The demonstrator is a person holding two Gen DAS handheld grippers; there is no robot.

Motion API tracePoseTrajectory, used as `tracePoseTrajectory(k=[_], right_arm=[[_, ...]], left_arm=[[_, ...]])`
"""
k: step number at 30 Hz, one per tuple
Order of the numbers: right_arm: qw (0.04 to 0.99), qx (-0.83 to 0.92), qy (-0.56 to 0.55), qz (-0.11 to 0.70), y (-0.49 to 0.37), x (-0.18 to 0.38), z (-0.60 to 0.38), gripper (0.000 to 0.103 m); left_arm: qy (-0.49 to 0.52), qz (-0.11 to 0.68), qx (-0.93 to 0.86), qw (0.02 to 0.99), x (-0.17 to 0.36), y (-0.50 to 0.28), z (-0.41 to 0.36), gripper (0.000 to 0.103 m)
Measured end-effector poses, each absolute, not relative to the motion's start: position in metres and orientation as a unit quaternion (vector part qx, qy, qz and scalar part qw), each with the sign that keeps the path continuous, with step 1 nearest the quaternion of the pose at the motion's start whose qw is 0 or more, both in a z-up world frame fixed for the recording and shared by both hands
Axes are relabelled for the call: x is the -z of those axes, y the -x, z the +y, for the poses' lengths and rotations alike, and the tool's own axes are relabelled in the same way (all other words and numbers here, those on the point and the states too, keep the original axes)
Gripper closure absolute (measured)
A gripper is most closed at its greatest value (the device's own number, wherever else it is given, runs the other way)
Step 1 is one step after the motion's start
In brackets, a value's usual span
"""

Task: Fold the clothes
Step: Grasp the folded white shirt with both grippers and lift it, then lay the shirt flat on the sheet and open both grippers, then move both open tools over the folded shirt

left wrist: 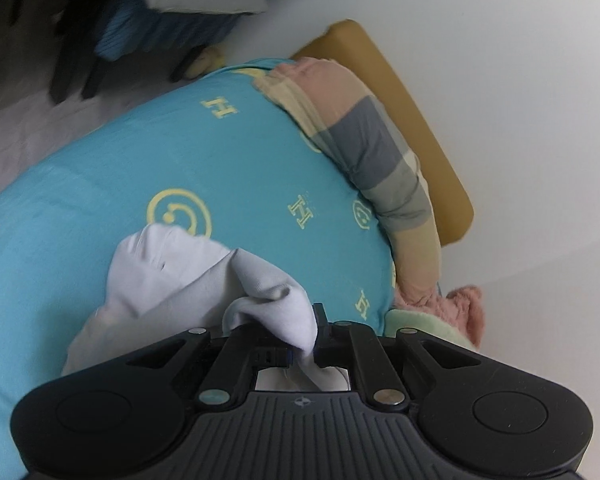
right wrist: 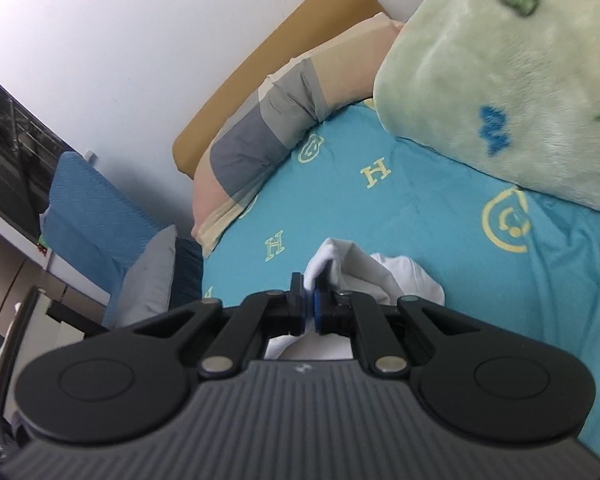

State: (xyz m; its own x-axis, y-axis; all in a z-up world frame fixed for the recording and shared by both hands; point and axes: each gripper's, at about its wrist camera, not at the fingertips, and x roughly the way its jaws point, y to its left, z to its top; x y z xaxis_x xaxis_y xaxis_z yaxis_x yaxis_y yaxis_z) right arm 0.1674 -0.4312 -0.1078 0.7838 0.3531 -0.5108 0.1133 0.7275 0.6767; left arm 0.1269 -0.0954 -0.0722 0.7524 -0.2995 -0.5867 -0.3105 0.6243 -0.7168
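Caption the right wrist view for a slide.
Right hand-held gripper pinching white cloth over the blue sheet.

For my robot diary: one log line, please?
left gripper: shut on white garment | right gripper: shut on white garment | bed sheet: beneath

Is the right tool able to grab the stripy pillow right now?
Probably not yet. The right tool is shut on the white garment, so it has no free grip. Otherwise bare blue sheet lies between it and the striped pillow.

I see the bed [left wrist: 100,184] in its turquoise sheet filling mid-frame; on it lie a white garment [left wrist: 172,276], a striped pillow [left wrist: 364,144] upper right, and a green blanket [right wrist: 500,80].
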Motion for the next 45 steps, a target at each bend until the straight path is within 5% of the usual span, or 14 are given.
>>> tracePoseTrajectory(k=[10,13,15,17,19,24,27,29,32,45], right_arm=[[0.844,-0.09,-0.407,0.338,-0.2,0.153,-0.436,0.094],[0.834,-0.081,-0.417,0.352,-0.208,0.158,-0.436,0.093],[0.835,-0.086,-0.412,0.356,-0.209,0.154,-0.435,0.087],[0.836,-0.1,-0.413,0.346,-0.204,0.148,-0.432,0.04],[0.84,-0.117,-0.416,0.329,-0.194,0.14,-0.428,0.022],[0.877,-0.131,-0.351,0.302,-0.172,0.124,-0.411,0.023],[0.894,-0.131,-0.278,0.326,-0.182,0.134,-0.395,0.043],[0.908,-0.113,-0.222,0.337,-0.194,0.148,-0.384,0.065],[0.915,-0.106,-0.143,0.361,-0.212,0.175,-0.367,0.076],[0.916,-0.122,-0.122,0.362,-0.181,0.159,-0.36,0.074]], left_arm=[[0.374,0.343,0.023,0.861,0.105,-0.159,-0.095,0.093],[0.357,0.342,0.059,0.867,0.103,-0.162,-0.097,0.068],[0.333,0.335,0.076,0.878,0.098,-0.158,-0.103,0.032],[0.296,0.324,0.081,0.895,0.091,-0.149,-0.115,0.021],[0.263,0.316,0.093,0.907,0.084,-0.139,-0.128,0.02],[0.183,0.316,0.085,0.927,0.087,-0.129,-0.15,0.018],[0.141,0.34,0.062,0.928,0.104,-0.14,-0.153,0.019],[0.121,0.358,0.04,0.925,0.118,-0.15,-0.152,0.02],[0.103,0.379,0.016,0.919,0.137,-0.164,-0.152,0.021],[0.079,0.381,0.029,0.921,0.124,-0.131,-0.157,0.024]])
